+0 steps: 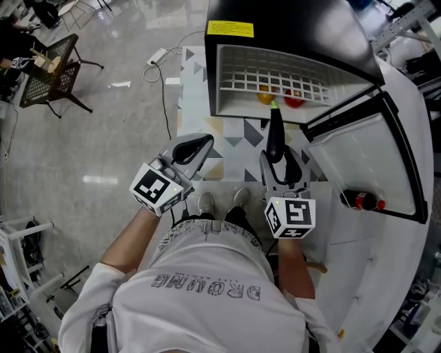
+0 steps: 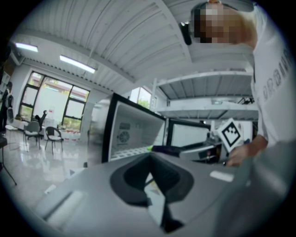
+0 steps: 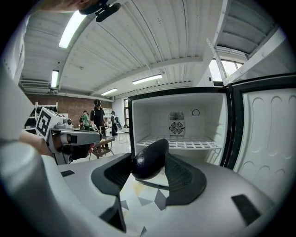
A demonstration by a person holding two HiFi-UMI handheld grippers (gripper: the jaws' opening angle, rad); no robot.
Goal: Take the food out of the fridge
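A small black fridge (image 1: 289,21) stands open in front of me, its door (image 1: 365,165) swung to the right. My right gripper (image 1: 277,157) is shut on a dark eggplant (image 1: 274,134), whose green stem points at the fridge opening. In the right gripper view the eggplant (image 3: 150,159) sits pinched between the pads (image 3: 182,178), just outside the fridge. An orange fruit (image 1: 265,96) and a red one (image 1: 293,98) lie inside under the white wire shelf (image 1: 275,79). My left gripper (image 1: 200,143) hangs to the left, shut and holding nothing (image 2: 150,159).
A bottle with a red cap (image 1: 362,200) rests in the door's rack. A patterned mat (image 1: 238,148) lies before the fridge, with the person's shoes (image 1: 207,202) on it. A cable and power strip (image 1: 157,55) run over the floor, and a mesh chair (image 1: 52,72) stands far left.
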